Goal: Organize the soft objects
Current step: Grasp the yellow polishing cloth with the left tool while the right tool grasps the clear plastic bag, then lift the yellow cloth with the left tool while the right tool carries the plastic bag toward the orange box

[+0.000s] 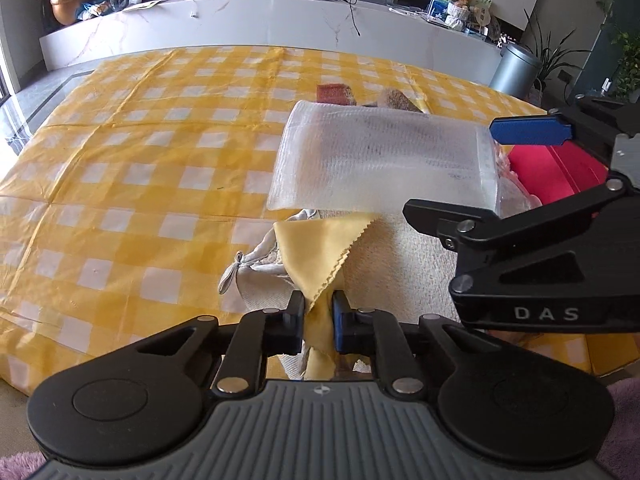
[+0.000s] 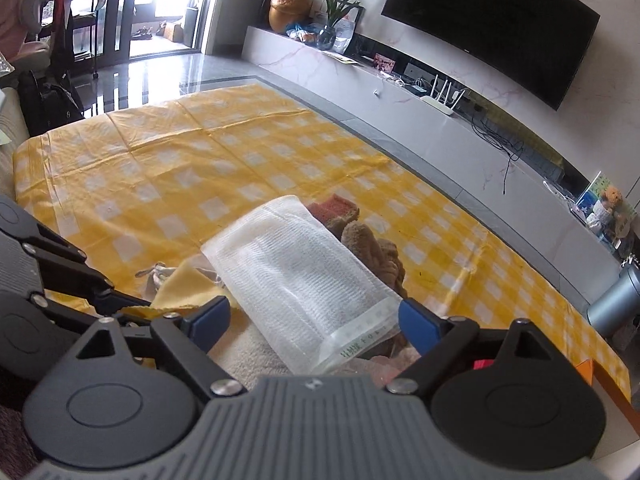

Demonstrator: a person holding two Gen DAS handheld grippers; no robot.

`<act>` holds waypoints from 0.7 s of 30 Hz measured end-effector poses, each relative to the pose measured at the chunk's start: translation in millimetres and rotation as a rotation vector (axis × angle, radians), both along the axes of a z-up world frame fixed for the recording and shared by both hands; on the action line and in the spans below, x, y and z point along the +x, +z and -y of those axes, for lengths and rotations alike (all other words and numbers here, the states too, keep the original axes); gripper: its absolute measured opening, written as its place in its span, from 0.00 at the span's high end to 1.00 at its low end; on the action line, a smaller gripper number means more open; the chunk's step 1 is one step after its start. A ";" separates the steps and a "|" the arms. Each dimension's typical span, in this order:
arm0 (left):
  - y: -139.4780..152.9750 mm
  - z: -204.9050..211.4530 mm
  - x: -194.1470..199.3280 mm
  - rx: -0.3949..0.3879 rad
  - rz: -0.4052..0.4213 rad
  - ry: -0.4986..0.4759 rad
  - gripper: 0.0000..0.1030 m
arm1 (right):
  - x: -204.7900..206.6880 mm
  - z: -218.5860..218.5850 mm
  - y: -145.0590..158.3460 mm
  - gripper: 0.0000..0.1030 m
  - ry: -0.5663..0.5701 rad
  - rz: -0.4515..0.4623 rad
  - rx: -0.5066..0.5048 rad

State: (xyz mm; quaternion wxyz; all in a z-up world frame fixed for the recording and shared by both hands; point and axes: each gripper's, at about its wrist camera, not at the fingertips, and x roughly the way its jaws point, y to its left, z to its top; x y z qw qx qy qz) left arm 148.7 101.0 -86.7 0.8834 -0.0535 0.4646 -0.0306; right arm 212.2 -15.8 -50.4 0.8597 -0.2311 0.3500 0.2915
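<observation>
One yellow cloth (image 1: pixel 320 248), one mesh bag (image 1: pixel 384 160).

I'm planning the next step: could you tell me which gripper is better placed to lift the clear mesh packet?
Right. The right gripper is open with the packet's near end between its pads, while the left gripper is shut on the yellow cloth.

Both wrist views close, angled down over the same pile on the checked cloth (image 1: pixel 120 168), facing the media console (image 2: pixel 460 120).
</observation>
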 end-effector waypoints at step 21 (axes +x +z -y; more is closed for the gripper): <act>29.5 -25.6 -11.0 -0.068 0.097 0.083 0.85 | -13.3 13.2 29.6 1.00 -0.086 0.022 0.021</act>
